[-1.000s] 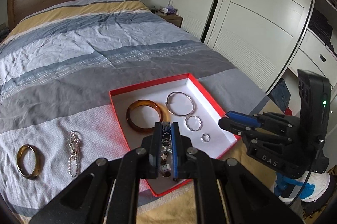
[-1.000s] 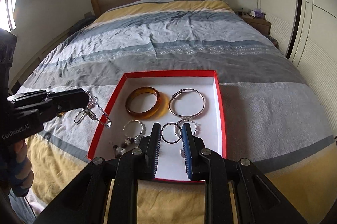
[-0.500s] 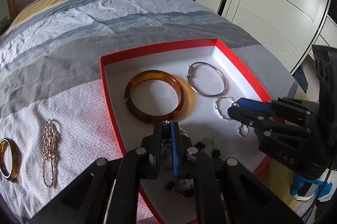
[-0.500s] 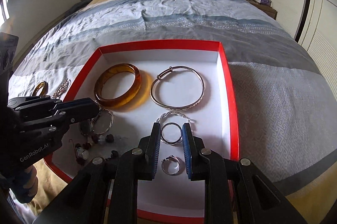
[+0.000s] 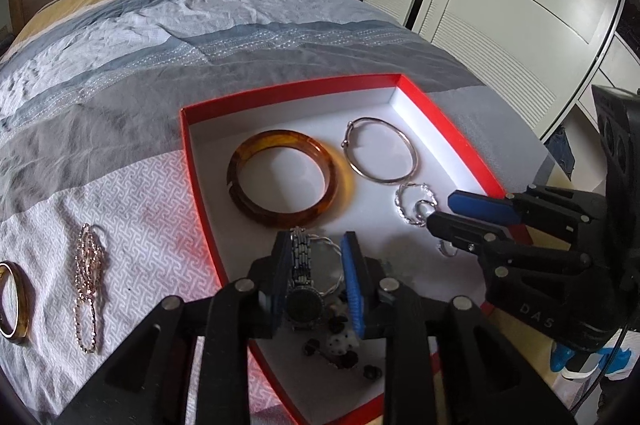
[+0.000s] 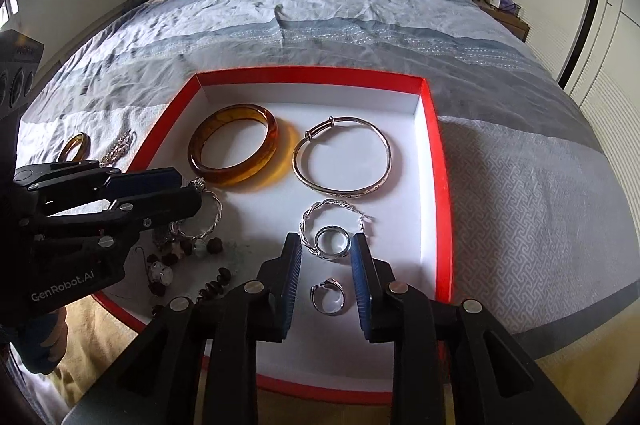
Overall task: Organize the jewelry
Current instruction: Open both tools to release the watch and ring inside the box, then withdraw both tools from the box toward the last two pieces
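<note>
Jewelry fills the red box [image 6: 434, 161] on the bed [image 6: 320, 9]. Left tongs [image 5: 316, 257] stand parted over a watch [image 5: 304, 299] lying between their fingers. Right tongs [image 6: 326, 263] stand parted too, with a silver ring [image 6: 332, 241] between their tips; an amber bangle [image 6: 234, 151] lies beyond.

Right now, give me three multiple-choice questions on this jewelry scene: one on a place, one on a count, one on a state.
1. Where does the amber bangle lie?
A. in the red box
B. on the bedspread
C. on the nightstand

2. How many pieces of jewelry lie on the bedspread outside the box?
A. none
B. two
C. five

3. What state is the left gripper in?
A. shut on a ring
B. shut on the box rim
C. open

Answers: 1 A, it rests on the white floor of the box; 2 B, a gold bangle and a chain; 3 C, its fingers stand apart over a watch.
</note>
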`<state>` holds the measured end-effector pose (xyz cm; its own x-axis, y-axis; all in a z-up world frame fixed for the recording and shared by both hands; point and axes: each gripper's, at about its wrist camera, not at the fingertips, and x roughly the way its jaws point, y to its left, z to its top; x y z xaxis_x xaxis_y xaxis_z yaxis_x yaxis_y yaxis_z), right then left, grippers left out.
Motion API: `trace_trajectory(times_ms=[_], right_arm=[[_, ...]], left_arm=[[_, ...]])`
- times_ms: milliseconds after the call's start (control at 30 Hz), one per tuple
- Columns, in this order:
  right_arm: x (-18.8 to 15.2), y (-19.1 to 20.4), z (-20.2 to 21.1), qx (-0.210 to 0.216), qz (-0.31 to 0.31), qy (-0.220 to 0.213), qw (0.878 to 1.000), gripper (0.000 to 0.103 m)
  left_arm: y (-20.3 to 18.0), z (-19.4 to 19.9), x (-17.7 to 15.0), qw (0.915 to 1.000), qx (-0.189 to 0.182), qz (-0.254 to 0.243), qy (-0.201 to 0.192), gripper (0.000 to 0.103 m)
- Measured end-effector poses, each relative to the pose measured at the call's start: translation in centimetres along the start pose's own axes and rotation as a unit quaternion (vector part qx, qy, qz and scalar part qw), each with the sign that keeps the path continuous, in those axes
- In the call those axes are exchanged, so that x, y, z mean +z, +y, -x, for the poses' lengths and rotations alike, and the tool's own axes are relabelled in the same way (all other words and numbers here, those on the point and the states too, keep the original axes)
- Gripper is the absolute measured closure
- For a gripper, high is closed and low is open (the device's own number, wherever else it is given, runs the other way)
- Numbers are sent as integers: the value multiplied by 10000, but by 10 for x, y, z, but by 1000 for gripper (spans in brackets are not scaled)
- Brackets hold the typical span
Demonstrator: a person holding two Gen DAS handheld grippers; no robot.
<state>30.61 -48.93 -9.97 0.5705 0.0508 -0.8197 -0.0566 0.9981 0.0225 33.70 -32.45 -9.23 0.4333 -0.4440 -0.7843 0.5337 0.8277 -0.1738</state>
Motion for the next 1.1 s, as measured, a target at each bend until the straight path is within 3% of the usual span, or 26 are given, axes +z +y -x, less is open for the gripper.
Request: trace_trajectory(times_ms=[333, 433, 767, 1100], right_arm=[[-8, 4, 90, -115, -284, -428, 9986, 72], [-15, 12, 123, -121, -315, -545, 9979, 71], [-55, 66, 224, 26, -299, -902, 9955, 66], [-100, 126, 301, 207, -215, -1246, 9918, 63]], left_arm=[[-14, 84, 5, 9995, -70, -31, -300, 77], [-15, 119, -2, 9991, 63, -5, -421, 77], [-12, 241, -64, 9940, 821, 83, -717, 75], [-18, 335, -128, 9817, 1481, 111, -1195, 75]])
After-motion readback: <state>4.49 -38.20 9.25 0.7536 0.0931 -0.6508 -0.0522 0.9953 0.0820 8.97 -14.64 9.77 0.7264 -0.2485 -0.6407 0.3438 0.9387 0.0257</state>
